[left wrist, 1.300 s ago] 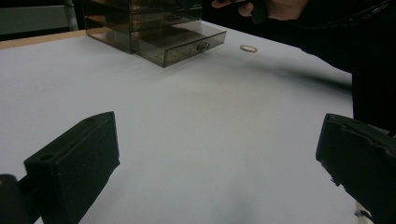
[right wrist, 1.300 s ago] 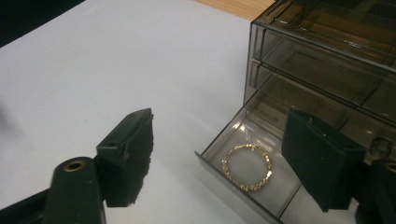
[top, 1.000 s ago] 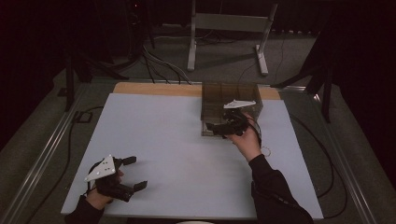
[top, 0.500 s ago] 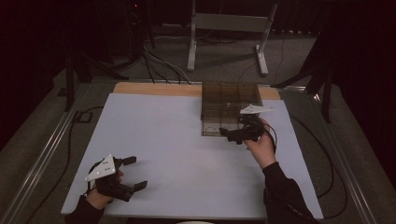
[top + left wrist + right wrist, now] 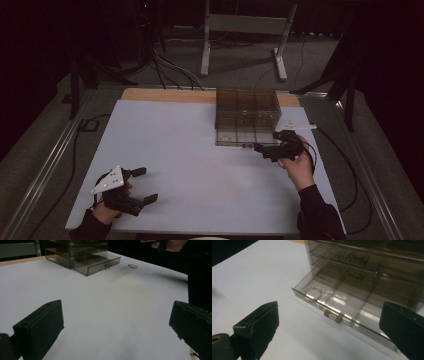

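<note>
One bracelet (image 5: 312, 293) in open drawer (image 5: 342, 305), beyond right gripper (image 5: 329, 325)

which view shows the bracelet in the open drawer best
The right gripper view: the bracelet lies close up in the left compartment of the open bottom drawer, its beads distinct. The high view shows it as a faint ring; the left gripper view does not make it out in the drawer.

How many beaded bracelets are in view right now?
2. One bracelet lies in the open bottom drawer, in an end compartment; the other bracelet lies on the white table nearby. Closed drawers may hide more.
</note>
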